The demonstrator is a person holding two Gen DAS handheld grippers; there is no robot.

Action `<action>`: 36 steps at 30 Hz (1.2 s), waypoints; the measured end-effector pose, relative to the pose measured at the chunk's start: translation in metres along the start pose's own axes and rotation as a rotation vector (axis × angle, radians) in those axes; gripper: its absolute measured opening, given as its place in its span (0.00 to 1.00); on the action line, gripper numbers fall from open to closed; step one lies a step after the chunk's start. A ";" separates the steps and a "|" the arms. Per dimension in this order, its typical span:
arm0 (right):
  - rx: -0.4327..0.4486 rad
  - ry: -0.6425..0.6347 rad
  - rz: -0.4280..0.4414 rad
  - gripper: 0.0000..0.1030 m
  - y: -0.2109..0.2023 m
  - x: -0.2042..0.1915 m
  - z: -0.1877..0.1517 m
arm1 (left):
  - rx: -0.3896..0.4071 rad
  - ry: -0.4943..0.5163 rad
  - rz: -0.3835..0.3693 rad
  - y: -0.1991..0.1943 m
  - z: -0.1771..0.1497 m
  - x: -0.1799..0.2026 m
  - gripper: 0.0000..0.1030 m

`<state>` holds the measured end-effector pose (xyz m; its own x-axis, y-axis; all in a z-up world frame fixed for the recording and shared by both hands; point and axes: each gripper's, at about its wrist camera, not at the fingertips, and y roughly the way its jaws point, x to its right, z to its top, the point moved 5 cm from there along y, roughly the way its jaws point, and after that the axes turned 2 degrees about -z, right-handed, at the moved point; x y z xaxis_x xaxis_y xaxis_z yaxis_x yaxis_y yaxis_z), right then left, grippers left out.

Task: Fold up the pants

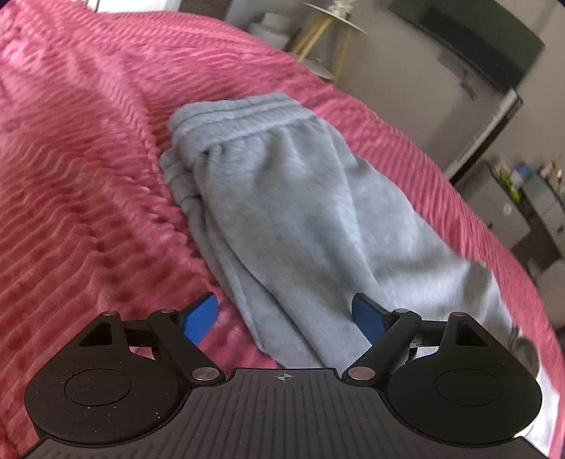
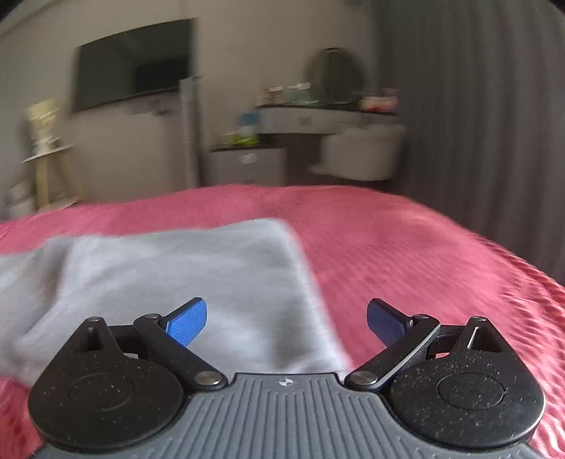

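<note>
The grey fleece pants (image 1: 282, 197) lie folded lengthwise on the pink ribbed bedspread (image 1: 77, 148), with the elastic waistband at the far end. My left gripper (image 1: 284, 316) is open and empty, held just above the near end of the pants, its blue pads on either side of the cloth edge. In the right wrist view the pants (image 2: 176, 275) lie flat as a grey rectangle on the bedspread (image 2: 406, 254). My right gripper (image 2: 286, 323) is open and empty above the near right corner of the pants.
The bed edge curves away on the right in the left wrist view. Beyond the bed stand a wall-mounted TV (image 2: 130, 63), a dressing table with a round mirror (image 2: 335, 76), a white stool (image 2: 363, 151), a small side table (image 1: 332, 21) and grey curtains (image 2: 476, 123).
</note>
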<state>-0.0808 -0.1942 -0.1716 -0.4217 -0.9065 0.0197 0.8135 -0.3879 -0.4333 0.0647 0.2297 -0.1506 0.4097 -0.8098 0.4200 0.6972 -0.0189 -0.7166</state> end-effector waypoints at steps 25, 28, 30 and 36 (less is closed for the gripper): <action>-0.138 -0.079 0.098 0.95 0.025 -0.028 -0.018 | -0.041 -0.046 -0.327 0.036 0.052 -0.049 0.71; -0.138 -0.081 0.097 0.95 0.026 -0.028 -0.018 | -0.054 -0.099 -0.316 0.046 0.052 -0.058 0.67; -0.138 -0.086 0.095 0.95 0.026 -0.028 -0.018 | -0.048 -0.119 -0.332 0.045 0.053 -0.061 0.68; -0.136 -0.089 0.092 0.95 0.027 -0.029 -0.018 | -0.029 -0.185 -0.355 0.056 0.062 -0.067 0.74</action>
<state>-0.0541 -0.1754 -0.2003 -0.3062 -0.9506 0.0520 0.7824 -0.2823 -0.5551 0.1128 0.3195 -0.1844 0.2477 -0.6304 0.7357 0.7985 -0.2972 -0.5235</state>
